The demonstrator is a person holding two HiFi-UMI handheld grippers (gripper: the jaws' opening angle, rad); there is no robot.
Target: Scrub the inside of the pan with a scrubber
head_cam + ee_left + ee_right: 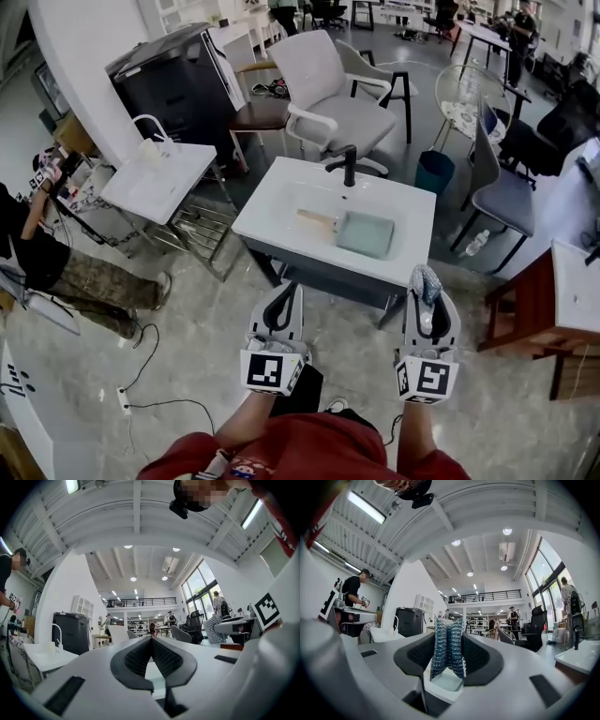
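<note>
Two hand-held grippers hang well short of the white sink (281,202). Right hand-held gripper (427,281) pinches a silvery wire-mesh scrubber (448,648), likely ready to scrub. Left hand-held gripper (151,641) is pressed together and empty. The pale green square pan with wooden handle (366,234) lies in the basin, untouched.

Likely open-plan office, swivel chairs (328,103), mezzanine (140,603), tall windows (202,587)

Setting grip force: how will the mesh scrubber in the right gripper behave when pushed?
The scrubber looks like woven metal mesh, pinched in at the waist by the right gripper, so probably soft, springy and light. Its rough weave likely resists slipping.
</note>
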